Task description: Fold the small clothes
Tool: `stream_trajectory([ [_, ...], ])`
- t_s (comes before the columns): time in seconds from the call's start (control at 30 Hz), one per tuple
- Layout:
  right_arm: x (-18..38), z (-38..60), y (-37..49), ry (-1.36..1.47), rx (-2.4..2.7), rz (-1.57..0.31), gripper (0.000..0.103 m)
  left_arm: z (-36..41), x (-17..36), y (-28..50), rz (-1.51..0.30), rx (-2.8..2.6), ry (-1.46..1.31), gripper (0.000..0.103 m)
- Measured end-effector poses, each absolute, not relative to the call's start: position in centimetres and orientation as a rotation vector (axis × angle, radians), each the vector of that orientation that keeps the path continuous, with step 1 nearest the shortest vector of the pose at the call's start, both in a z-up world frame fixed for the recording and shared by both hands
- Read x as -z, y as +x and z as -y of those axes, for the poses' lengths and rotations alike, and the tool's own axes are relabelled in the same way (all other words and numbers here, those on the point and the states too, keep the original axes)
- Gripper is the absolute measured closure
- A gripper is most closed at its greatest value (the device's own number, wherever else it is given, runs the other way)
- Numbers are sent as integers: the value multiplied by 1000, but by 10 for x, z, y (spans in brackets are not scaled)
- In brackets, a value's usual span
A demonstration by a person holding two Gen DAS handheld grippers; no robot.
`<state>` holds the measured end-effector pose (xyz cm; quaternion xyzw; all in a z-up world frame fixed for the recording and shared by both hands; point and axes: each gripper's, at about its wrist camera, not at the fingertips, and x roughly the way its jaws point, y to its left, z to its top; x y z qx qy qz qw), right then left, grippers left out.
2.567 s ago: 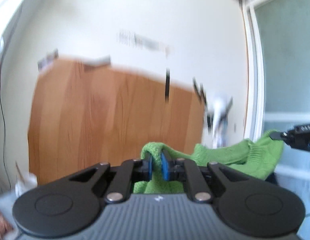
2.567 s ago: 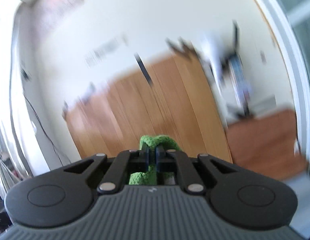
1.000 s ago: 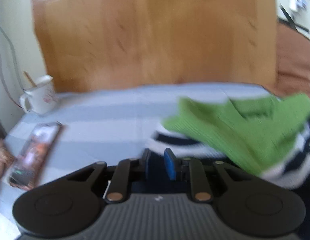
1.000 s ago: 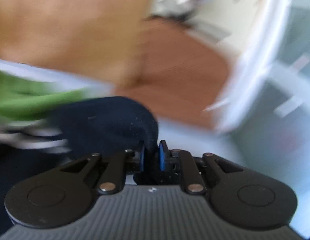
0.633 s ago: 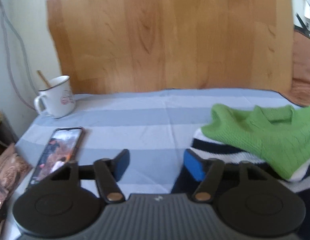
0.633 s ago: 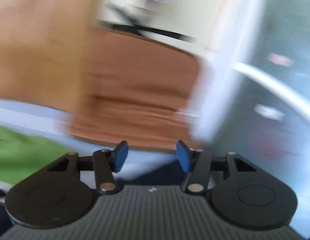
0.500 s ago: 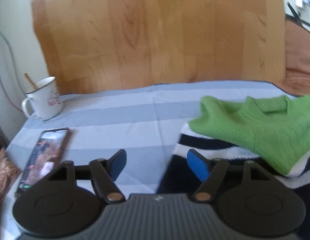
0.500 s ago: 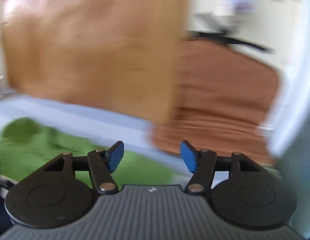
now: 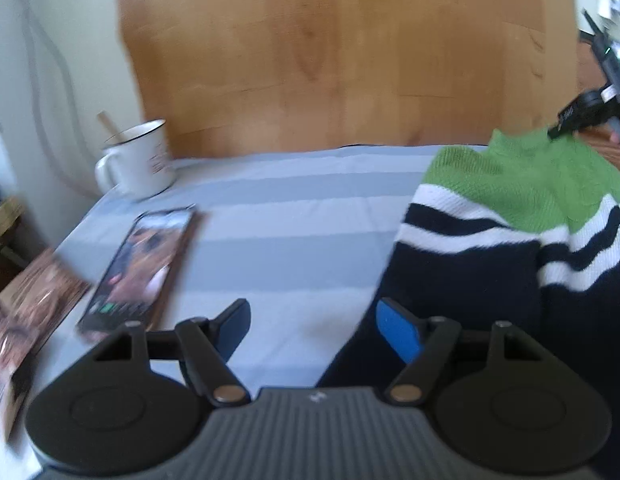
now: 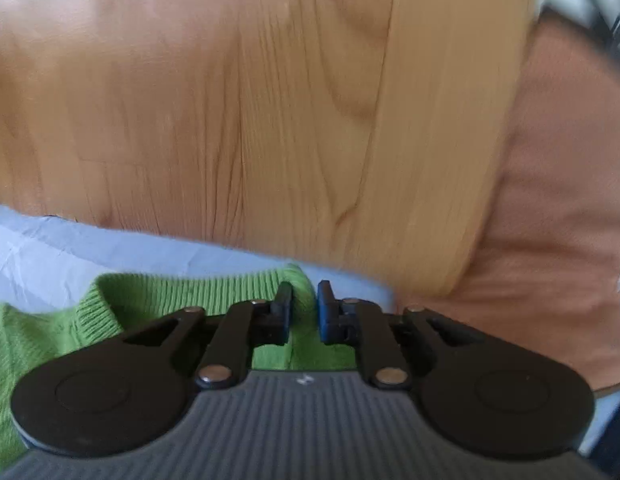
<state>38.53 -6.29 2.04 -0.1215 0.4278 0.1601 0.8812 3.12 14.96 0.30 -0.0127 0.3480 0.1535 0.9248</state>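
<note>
Striped sheet [image 9: 310, 200] carries our soft green knit [image 10: 49, 340], draped over a navy top [image 9: 470, 280]. Right tool [image 10: 301, 304] pinches its ribbed corner; left tool [image 9: 312, 326] gapes, holding nothing.

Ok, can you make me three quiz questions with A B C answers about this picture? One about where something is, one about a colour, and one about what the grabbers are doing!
1. Where is the phone?
A. Inside the mug
B. Flat on the striped blue cloth, in front of the mug
C. On top of the green knit

2. What colour is the knit lying on the navy and white striped garment?
A. Green
B. Red
C. Yellow

3. What is the right gripper doing?
A. Hanging wide open over the phone
B. Holding the mug
C. Jaws nearly closed on the green knit's edge

Answers: B, the phone lies flat on the cloth near the white mug. A, the green knit tops the stripes. C, green fabric sits between its jaws, while the left gripper is open.
</note>
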Motion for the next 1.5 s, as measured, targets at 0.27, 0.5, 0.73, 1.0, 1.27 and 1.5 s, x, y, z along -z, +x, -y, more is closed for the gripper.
stream_trajectory([
  [0.27, -45, 74, 345, -253, -308, -840, 57, -160, -7, -27, -720, -300, 6, 24],
  [0.5, -52, 22, 320, -132, -568, -959, 23, -179, -1, -75, -774, -328, -117, 14],
  [0.73, -6, -20, 318, -200, -479, -949, 90, -177, -7, -106, -770, -302, -242, 94],
  [1.0, -24, -28, 324, -85, -388, -818, 85, -205, -30, -117, -655, -517, -231, 95],
  [1.27, -54, -14, 273, -167, -534, -806, 58, -225, -16, -126, -693, -573, -285, 77],
  [1.5, -42, -12, 206, -163, -798, -993, 67, -227, -4, -130, -710, -485, -362, 79],
])
